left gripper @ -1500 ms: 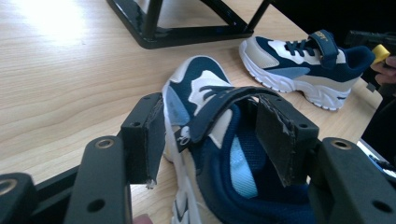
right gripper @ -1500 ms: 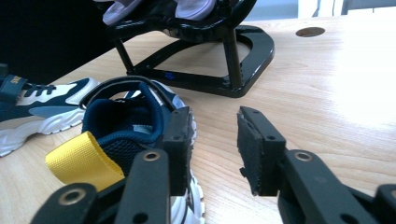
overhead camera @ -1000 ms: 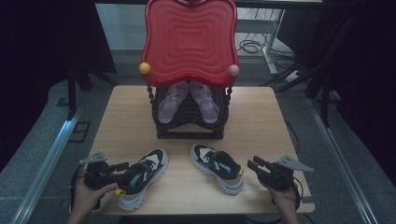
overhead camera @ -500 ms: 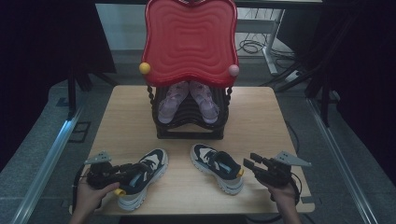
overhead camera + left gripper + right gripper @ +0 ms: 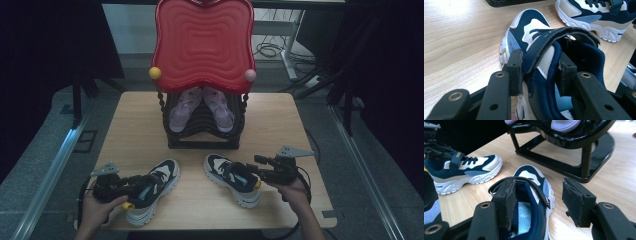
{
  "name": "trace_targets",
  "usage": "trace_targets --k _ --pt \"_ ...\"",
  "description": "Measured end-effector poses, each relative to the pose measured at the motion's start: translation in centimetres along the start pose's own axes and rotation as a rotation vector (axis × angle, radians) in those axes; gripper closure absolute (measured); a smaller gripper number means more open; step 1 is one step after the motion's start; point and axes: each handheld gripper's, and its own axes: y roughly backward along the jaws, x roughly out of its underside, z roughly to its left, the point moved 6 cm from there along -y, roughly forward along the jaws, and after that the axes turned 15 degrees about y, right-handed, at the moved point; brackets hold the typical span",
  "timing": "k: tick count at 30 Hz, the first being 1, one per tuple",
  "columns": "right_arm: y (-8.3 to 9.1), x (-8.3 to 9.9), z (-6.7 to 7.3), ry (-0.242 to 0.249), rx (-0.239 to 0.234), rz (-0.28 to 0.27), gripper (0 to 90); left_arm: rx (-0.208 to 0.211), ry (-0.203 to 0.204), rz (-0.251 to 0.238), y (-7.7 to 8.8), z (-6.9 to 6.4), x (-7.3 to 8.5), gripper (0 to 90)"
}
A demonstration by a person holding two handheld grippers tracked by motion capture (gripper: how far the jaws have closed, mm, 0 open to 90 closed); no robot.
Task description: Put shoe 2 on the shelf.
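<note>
Both grippers have closed in: left gripper (image 5: 537, 75) clamps the left sneaker's (image 5: 150, 189) collar; right gripper (image 5: 536, 205), jaws spread, should straddle the right sneaker's (image 5: 232, 178) collar squarely near the table's (image 5: 135, 125) front edge.

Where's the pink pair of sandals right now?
In the high view, the pink sandals sit on the black rack at the table's far middle, under the red tray.

Wooden table (image 5: 135, 132) carries a black rack (image 5: 205, 140) at rear centre, two navy sneakers (image 5: 150, 187) (image 5: 232, 177) in front.
</note>
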Motion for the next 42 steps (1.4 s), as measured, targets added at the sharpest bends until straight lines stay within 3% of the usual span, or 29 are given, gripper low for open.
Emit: trace_targets --k 15,24,31,36,42 --pt "-2.7 0.0 0.3 0.039 -0.069 0.147 49.7 0.003 0.006 -0.001 0.0 0.0 0.0 61.5" --pt "-3.7 0.2 0.5 0.033 -0.101 0.228 54.1 0.002 0.008 -0.002 0.0 0.0 0.0 61.3" --pt "-3.9 0.0 0.3 0.026 -0.094 0.284 56.1 0.004 0.011 -0.001 0.0 0.1 0.0 61.1" --pt "-4.2 0.1 0.2 0.018 -0.122 0.338 57.1 0.003 0.011 -0.002 0.0 0.1 0.0 61.1" --pt "-4.3 0.1 0.0 0.021 -0.105 0.367 67.4 0.002 0.011 -0.002 0.0 0.0 0.0 61.1"
